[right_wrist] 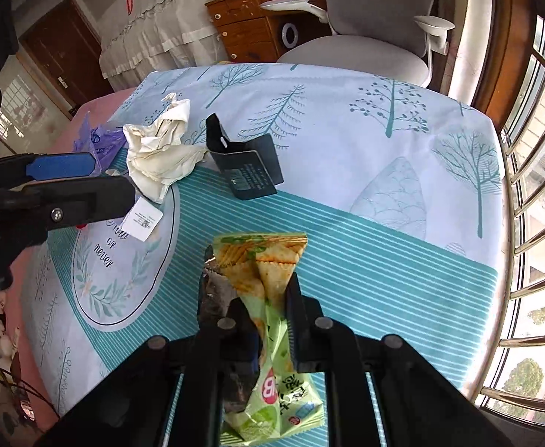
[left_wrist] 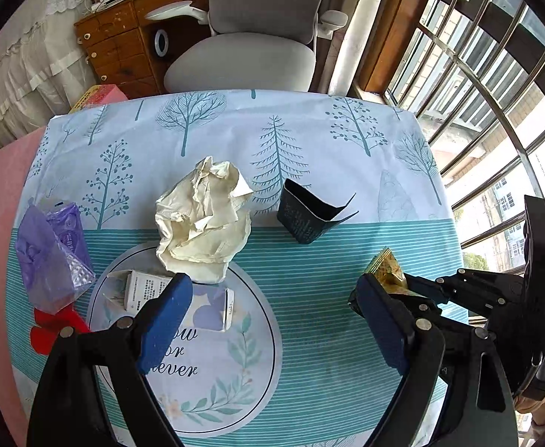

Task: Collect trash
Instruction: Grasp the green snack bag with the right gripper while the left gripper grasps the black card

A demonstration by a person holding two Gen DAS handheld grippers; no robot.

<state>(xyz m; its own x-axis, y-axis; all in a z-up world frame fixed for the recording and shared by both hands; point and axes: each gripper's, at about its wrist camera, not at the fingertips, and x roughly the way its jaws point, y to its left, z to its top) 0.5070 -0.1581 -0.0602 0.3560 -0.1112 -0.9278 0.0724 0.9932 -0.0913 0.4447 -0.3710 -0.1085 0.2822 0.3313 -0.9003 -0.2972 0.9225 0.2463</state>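
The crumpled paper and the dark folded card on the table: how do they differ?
The crumpled paper is cream and balled up; the dark folded card is near-black, flat-sided and creased open. The paper looks larger than the card. The paper overlaps a small white box; the card stands alone. Both rest untouched on the tablecloth.

Grey office chair behind bench; wooden drawer cabinet beside it; barred window right; tree-print cloth over bench.

The left tool points steeply downward with its blue-padded fingers spread wide and nothing between them. To its right, the right tool also tilts steeply down, its black fingers pinched together on a green snack wrapper.
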